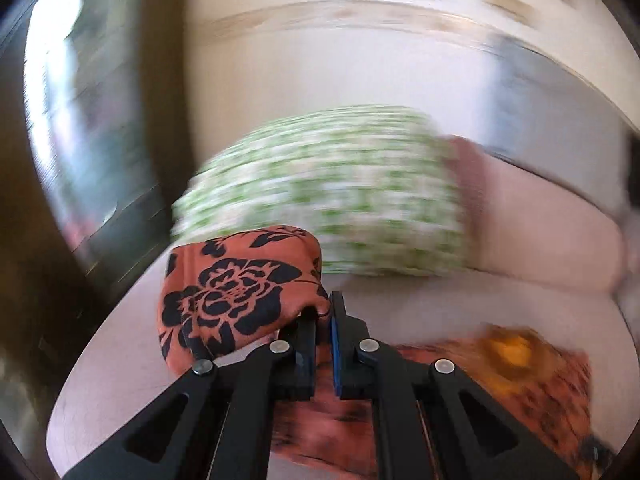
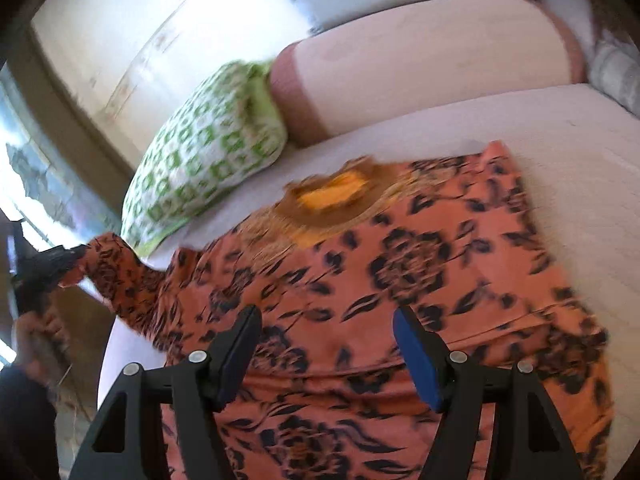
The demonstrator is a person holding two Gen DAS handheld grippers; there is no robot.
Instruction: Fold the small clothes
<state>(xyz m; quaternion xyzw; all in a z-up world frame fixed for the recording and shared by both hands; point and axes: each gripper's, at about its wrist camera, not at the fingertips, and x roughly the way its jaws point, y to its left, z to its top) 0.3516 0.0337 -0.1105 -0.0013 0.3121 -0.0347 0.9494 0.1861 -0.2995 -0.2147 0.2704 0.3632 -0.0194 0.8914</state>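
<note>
Garment (image 2: 400,280), an orange black-flowered top, had its sleeve (image 1: 236,296) pinched in the closed fingers of the left gripper (image 1: 324,312) and lifted clear, presumably to fold it inward, while the right gripper (image 2: 326,344) hovered with fingers apart and empty above the body spread flat on the sofa seat (image 2: 580,152) beside a green-patterned cushion (image 2: 208,152).

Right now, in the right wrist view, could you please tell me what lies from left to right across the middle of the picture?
Left gripper holding the sleeve → green patterned pillow → orange neckline of the floral garment → bare pale mattress.
</note>
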